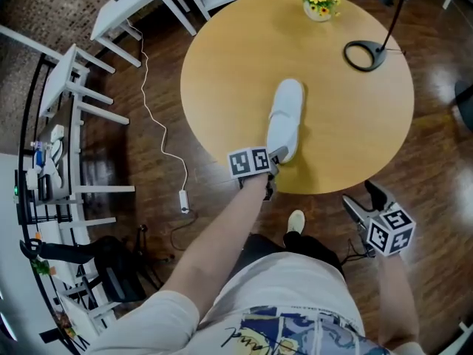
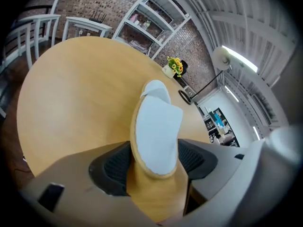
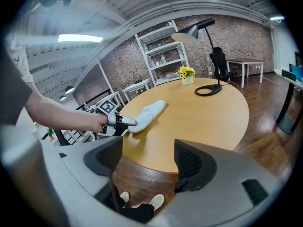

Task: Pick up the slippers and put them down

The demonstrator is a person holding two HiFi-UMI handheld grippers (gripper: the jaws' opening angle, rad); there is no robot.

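Observation:
One white slipper [image 1: 286,120] lies lengthwise on the round wooden table [image 1: 222,72], its heel near the front edge. My left gripper [image 1: 275,163] is at that heel. In the left gripper view the slipper [image 2: 156,126] fills the gap between the dark pads [image 2: 113,167], and its rim lies against both of them. From the right gripper view the slipper [image 3: 147,113] lies flat on the tabletop. My right gripper [image 1: 362,200] hangs off the table's near right edge over the floor, jaws [image 3: 149,160] open with nothing between them.
A pot of yellow flowers [image 1: 319,2] and a black lamp base [image 1: 363,54] stand at the table's far side. White racks [image 1: 74,87] line the left. A white cable with a switch [image 1: 183,198] runs over the wooden floor. The person's shoe [image 1: 295,220] shows below the table.

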